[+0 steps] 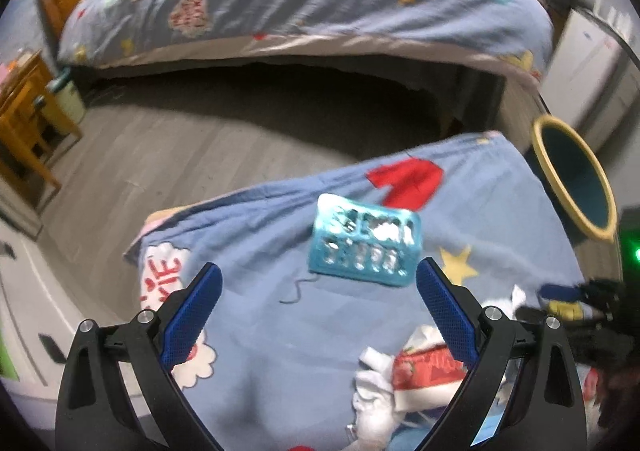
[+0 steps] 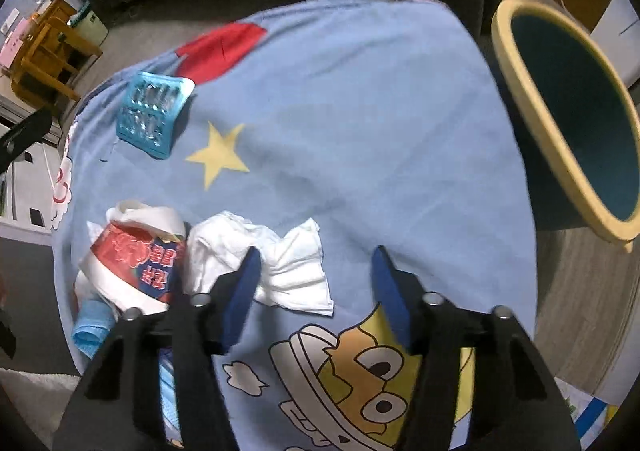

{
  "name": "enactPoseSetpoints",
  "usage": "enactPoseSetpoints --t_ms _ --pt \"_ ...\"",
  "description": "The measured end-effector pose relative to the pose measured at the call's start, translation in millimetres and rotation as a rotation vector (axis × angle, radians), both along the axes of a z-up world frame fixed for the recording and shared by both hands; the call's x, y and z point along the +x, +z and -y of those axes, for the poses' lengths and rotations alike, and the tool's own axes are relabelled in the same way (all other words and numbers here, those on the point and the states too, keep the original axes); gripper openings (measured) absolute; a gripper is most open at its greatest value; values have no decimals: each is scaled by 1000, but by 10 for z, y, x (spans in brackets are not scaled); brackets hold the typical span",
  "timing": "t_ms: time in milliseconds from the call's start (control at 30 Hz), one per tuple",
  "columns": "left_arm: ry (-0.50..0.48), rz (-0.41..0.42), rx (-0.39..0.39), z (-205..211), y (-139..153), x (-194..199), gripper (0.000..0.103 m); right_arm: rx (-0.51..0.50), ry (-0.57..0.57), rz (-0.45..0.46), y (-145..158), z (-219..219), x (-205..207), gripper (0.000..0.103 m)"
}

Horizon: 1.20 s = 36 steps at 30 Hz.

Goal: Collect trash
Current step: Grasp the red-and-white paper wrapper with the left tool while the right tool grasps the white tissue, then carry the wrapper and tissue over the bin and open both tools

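A broad bare stretch of the blue cartoon sheet point(image 2: 360, 99) lies open between the crumpled white tissue point(image 2: 272, 263) and the yellow-rimmed bin point(image 2: 520, 83), whose mouth faces it unblocked. Left of the tissue, a crushed red-and-white paper cup point(image 2: 136, 263) crowds it closely. The teal blister pack point(image 1: 364, 245) lies alone farther off, with bare sheet all around it.
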<state>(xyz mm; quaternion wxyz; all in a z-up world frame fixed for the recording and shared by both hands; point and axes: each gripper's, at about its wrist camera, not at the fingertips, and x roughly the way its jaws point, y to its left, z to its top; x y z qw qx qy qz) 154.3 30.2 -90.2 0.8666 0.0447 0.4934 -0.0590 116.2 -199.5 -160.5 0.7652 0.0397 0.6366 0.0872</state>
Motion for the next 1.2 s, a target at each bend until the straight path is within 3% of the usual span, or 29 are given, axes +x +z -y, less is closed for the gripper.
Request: enactPoseSetpoints --t_ms 233,333,467,633,700,800,867,900,1033,1133,1200 --pt "-106 -62 -44 196 -114 -102 95 -4 38 -19 -43 -31 5 6" --pt "-165 -81 -64 301 -145 -165 93 11 19 -13 1 18 13 2" --pt "-237 -132 -51 460 -255 -218 82 36 -8 9 91 106 59 2" --pt "-296 -187 0 637 -430 -271 56 46 -32 22 137 182 71 2" --pt "-331 -211 19 724 -505 -304 50 50 -37 32 167 195 82 2" --pt "-380 -214 57 817 -555 -363 42 74 -41 25 174 268 98 2" --pt "-389 -203 72 842 -535 -361 30 97 -44 4 130 231 98 2" --pt "-387 -210 69 834 -524 -347 30 94 -41 1 113 204 89 4" --pt "-360 -193 93 758 -448 -274 25 87 -28 -3 57 139 61 37" --pt "-311 -171 102 647 -373 -200 16 49 15 -8 -5 35 42 38" --pt "-290 -158 107 580 -334 -165 16 8 58 -3 -39 -50 13 38"
